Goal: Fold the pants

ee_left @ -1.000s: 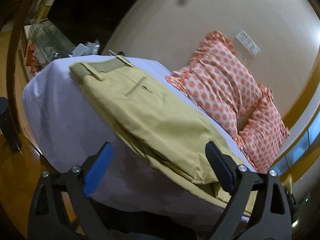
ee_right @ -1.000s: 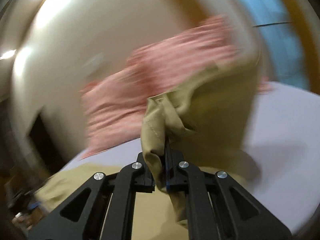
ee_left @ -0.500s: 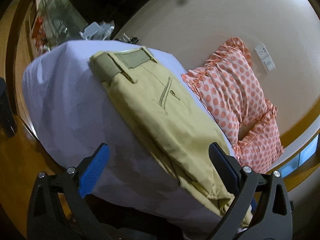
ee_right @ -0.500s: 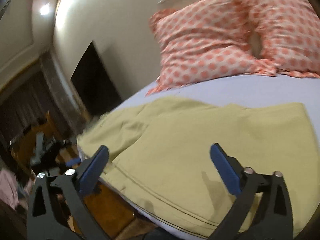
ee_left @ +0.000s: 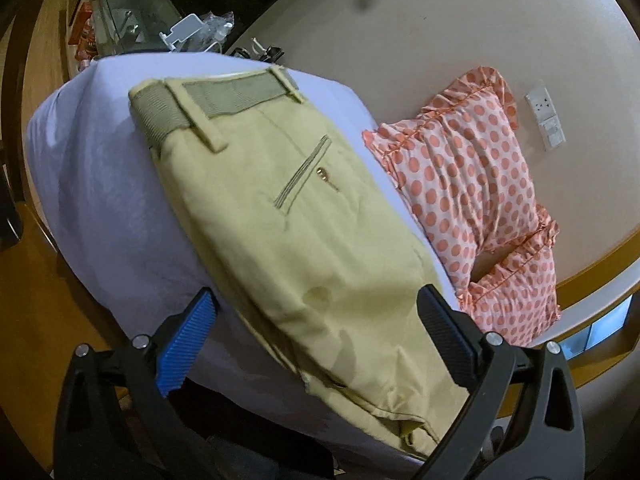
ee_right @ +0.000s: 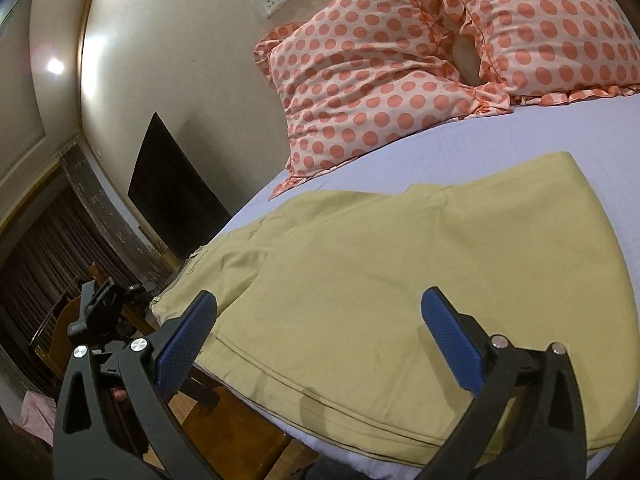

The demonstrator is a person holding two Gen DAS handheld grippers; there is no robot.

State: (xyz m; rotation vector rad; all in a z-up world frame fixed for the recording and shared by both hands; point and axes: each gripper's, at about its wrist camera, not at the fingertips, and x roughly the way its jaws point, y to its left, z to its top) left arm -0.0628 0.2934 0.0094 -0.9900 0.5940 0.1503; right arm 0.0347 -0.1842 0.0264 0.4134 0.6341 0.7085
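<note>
Jaws of both grippers stood spread, empty. The pants [ee_left: 304, 248] lay folded lengthwise on the bed [ee_left: 100, 200] — long axis running ahead from the left gripper [ee_left: 316, 344], crosswise under the right gripper [ee_right: 320, 340].

The right gripper [ee_right: 318, 330], clamped on a bunched fold of the pants [ee_right: 400, 280] one second earlier, now stands with jaws wide apart and empty above the cloth. The lifted fold now lies flat on the sheet [ee_right: 520, 136]. In the left wrist view, the waistband [ee_left: 224, 98] sits larger, toward 11 o'clock, and the left gripper [ee_left: 316, 334] frames more of the pants [ee_left: 304, 240].
</note>
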